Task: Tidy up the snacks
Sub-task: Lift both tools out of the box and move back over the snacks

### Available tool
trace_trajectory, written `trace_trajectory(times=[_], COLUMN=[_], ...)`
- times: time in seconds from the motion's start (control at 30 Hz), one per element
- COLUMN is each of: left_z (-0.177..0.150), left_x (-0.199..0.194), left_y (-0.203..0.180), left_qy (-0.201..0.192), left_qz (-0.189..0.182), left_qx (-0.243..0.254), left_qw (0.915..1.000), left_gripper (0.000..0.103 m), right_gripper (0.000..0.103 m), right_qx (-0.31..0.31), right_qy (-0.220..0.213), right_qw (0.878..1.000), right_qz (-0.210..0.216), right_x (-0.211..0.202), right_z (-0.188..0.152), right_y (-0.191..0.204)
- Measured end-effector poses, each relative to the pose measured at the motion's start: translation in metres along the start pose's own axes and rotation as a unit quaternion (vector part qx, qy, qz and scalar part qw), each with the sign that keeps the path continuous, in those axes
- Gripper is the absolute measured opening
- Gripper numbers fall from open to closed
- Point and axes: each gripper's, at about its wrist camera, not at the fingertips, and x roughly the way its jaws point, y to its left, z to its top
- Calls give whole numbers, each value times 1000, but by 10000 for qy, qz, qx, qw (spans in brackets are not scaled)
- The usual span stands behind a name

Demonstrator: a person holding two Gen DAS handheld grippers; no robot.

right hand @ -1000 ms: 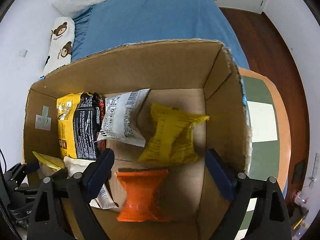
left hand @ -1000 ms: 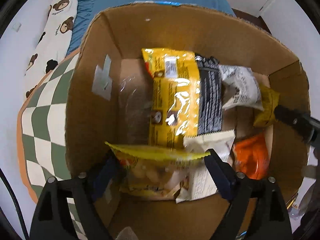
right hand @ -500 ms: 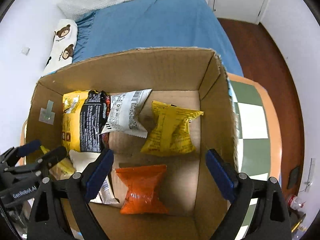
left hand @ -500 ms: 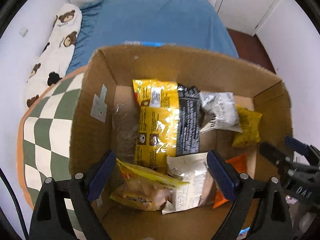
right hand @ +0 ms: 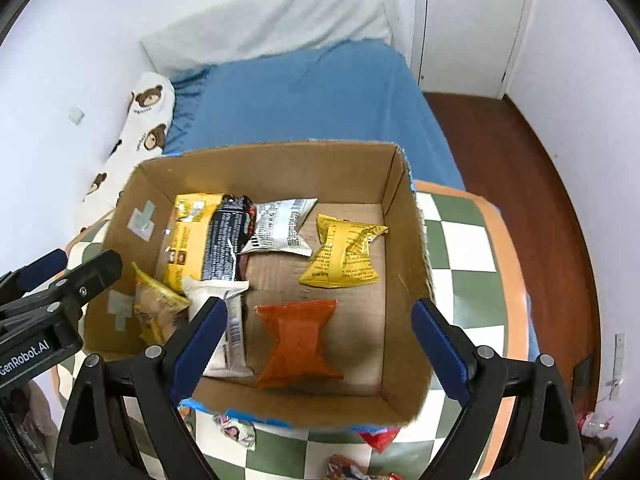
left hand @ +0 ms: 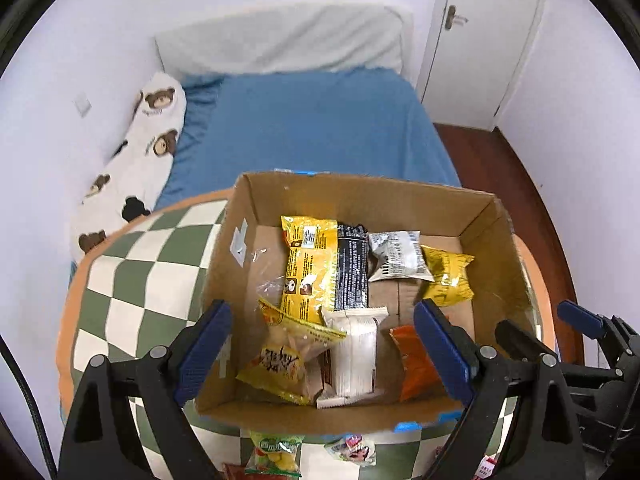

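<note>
Snack packets lay inside cardboard box (right hand: 404, 236) on checkered worktop (right hand: 460, 240).
Orange packet (right hand: 298, 344) lengthwise toward far wall; left hand-held gripper (left hand: 322, 348), right hand-held gripper (right hand: 318, 344) spread wide, empty.

Right gripper (right hand: 318, 344) wide open, empty, above cardboard box (right hand: 404, 216) holding orange packet (right hand: 298, 346), yellow packet (right hand: 344, 254).
</note>
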Motion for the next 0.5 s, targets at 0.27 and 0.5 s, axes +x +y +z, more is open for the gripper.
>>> trace_trajectory(times=[0.27, 0.5], left_z=[-31, -56], left_x=[-52, -76], left_y=[2, 7], left_qy=[-432, -524], left_qz=[9, -79], left_qx=[60, -27], left_qw=[9990, 9986], left_gripper=[93, 93], right_gripper=[95, 95], right_qx=[77, 266], right_qy=[-414, -455], right_qw=[9991, 9983], right_qz=[67, 230], right_x=[-51, -76], right_z=[-29, -60], right_y=[2, 3])
